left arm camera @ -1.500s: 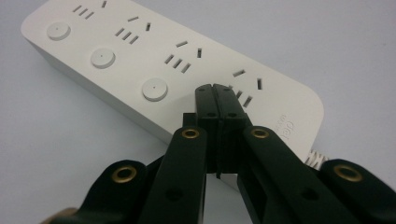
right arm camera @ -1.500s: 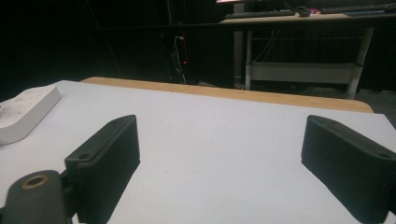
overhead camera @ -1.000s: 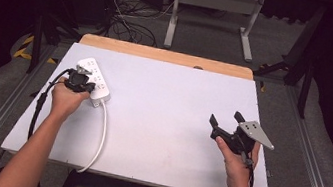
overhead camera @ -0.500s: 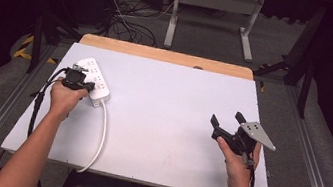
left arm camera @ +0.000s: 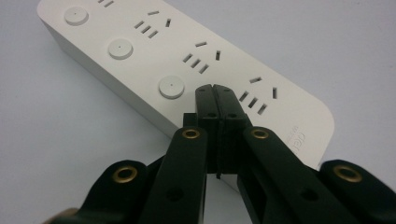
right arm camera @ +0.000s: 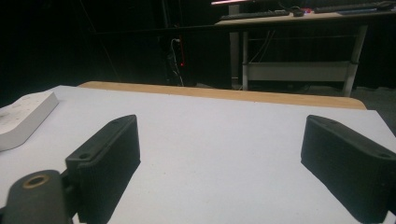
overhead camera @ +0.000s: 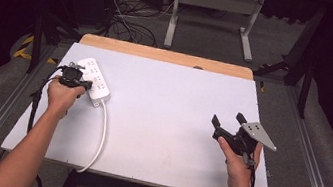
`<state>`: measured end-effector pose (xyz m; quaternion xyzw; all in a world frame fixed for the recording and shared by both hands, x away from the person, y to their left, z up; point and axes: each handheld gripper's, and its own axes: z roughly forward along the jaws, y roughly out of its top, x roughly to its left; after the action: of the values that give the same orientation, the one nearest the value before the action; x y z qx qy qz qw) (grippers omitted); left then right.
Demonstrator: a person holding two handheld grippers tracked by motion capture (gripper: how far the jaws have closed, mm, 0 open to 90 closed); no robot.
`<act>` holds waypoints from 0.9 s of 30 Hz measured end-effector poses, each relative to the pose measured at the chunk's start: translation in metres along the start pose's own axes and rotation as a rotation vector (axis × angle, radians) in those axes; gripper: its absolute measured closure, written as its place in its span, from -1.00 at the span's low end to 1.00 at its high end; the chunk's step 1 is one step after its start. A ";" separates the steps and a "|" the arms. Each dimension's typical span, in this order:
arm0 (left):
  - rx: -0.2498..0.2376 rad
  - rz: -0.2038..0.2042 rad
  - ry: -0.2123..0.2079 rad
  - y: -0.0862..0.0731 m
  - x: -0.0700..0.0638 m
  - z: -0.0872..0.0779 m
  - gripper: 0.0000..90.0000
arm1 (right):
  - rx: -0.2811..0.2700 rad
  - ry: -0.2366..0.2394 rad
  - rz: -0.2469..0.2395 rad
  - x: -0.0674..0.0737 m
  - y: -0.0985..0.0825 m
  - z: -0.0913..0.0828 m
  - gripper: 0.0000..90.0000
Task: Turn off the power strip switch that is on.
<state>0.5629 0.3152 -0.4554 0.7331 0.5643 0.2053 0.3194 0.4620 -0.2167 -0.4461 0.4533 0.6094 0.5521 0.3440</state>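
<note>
Up near the white table's [overhead camera: 174, 125] far left corner, the clenched left gripper [left arm camera: 215, 93] presses its tips on a white plastic power strip [left arm camera: 140, 51]; its grey printing is unreadable. Right gripper [right arm camera: 219, 154] gapes wide, empty.

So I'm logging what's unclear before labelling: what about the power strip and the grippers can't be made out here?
- Power strip: its far end is cut off by the top edge of the left gripper view; the print near its end is half hidden behind the left gripper.
- Cord: its end drops past the table edge in the high view.
- Whether the shut jaw tips touch the strip: cannot tell.
- Right gripper: open, nothing hidden between the jaws.
</note>
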 end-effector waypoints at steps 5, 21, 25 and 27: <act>-0.048 -0.011 -0.003 -0.004 0.003 -0.006 1.00 | 0.004 0.005 -0.009 0.002 0.000 0.000 -0.72; -0.584 -0.008 0.021 -0.034 -0.010 -0.108 1.00 | -0.004 0.009 -0.017 0.003 0.001 -0.005 -0.72; -0.641 -0.019 0.048 -0.048 -0.012 -0.126 1.00 | -0.008 0.010 -0.013 0.003 0.001 -0.008 -0.71; -0.660 -0.026 0.064 -0.056 -0.013 -0.134 1.00 | -0.010 0.009 -0.014 0.003 0.001 -0.009 -0.71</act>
<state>0.4321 0.3429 -0.3983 0.5759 0.4862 0.3959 0.5246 0.4526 -0.2172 -0.4432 0.4448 0.6112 0.5549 0.3475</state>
